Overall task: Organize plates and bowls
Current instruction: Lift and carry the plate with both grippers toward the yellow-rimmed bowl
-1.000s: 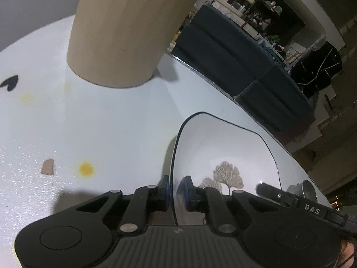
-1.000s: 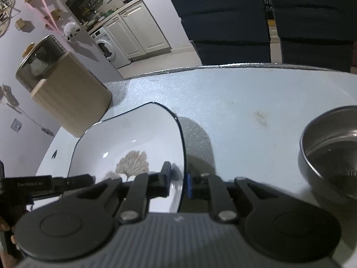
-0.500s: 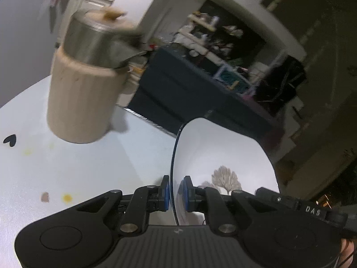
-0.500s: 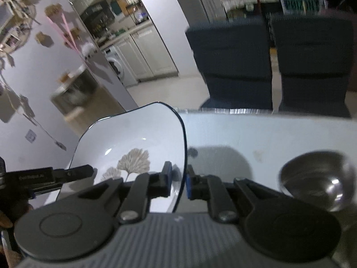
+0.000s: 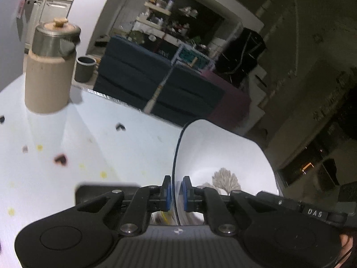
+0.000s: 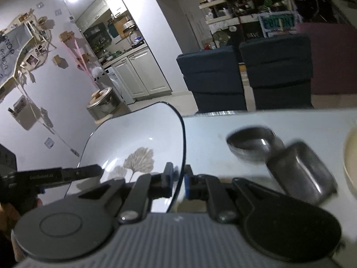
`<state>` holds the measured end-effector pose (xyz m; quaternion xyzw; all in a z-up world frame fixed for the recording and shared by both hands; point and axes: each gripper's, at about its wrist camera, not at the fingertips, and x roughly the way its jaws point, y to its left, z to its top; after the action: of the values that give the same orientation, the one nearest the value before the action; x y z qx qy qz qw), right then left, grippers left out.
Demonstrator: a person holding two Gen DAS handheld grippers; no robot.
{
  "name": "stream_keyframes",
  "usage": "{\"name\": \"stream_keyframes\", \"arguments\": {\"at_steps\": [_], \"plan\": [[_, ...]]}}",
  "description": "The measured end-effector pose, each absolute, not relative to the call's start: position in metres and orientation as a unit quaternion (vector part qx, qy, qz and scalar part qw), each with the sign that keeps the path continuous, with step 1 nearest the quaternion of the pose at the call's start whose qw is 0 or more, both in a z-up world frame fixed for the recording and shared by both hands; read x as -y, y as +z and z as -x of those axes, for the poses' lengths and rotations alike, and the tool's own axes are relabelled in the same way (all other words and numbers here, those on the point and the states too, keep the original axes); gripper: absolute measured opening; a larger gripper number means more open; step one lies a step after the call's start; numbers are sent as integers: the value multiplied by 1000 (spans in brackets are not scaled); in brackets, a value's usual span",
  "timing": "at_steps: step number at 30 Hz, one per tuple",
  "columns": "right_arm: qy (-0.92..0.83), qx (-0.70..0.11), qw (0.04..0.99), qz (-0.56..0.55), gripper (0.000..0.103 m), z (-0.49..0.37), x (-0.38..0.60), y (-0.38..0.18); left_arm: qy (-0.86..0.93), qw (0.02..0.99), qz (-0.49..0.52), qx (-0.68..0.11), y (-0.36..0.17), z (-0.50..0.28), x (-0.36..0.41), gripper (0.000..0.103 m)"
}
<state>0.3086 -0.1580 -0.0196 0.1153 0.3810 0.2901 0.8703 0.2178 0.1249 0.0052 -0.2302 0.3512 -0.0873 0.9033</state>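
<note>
A white square plate (image 5: 223, 156) with a dark rim and a tree print is held in the air above the white table (image 5: 111, 138). My left gripper (image 5: 175, 193) is shut on its left rim. My right gripper (image 6: 179, 179) is shut on its right rim; the plate (image 6: 138, 143) fills the middle left of the right wrist view. The left gripper's fingers (image 6: 67, 172) show at the plate's far side there. A round steel bowl (image 6: 252, 143) and a steel rectangular dish (image 6: 301, 169) sit on the table to the right.
A beige canister with a steel lid (image 5: 50, 67) stands at the table's far left. A pale round dish edge (image 6: 350, 163) shows at the far right. Dark blue chairs (image 6: 245, 76) stand beyond the table edge. Small stains dot the tabletop.
Both grippers have lifted the plate off the table and pulled it back and up. The canister now looks farther away, and the steel dish and bowl have come into the right wrist view.
</note>
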Motion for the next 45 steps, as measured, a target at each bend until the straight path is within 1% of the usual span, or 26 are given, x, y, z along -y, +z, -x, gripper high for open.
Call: {"name": "stream_keyframes", "arguments": {"at_steps": [3,7,14,22,26,33,45], "plan": [[285,-396,863,-133,12,-282,178,-27,-96,903,210,-362,-4,-200,-110,10],[269,-416,854,-158,12,-254,195,-44,-105,888,210,-394,-30,-184,-102,10],[237,-482,828,-162,12,-225,201,-82,-123,850,227,-458,-85,-173,-103,10],[227,-534,801,-145,12,-206,202,-115,-126,829,223,-497,-113,-167,-102,11],[219,-545,798,-135,13,-207,197,-124,-127,827,210,-506,-125,-166,-99,14],[199,-558,797,-119,12,-206,192,-126,-116,823,219,-512,-141,-173,-103,17],[171,-550,811,-106,11,-216,186,-130,-123,817,230,-515,-156,-191,-104,18]]}}
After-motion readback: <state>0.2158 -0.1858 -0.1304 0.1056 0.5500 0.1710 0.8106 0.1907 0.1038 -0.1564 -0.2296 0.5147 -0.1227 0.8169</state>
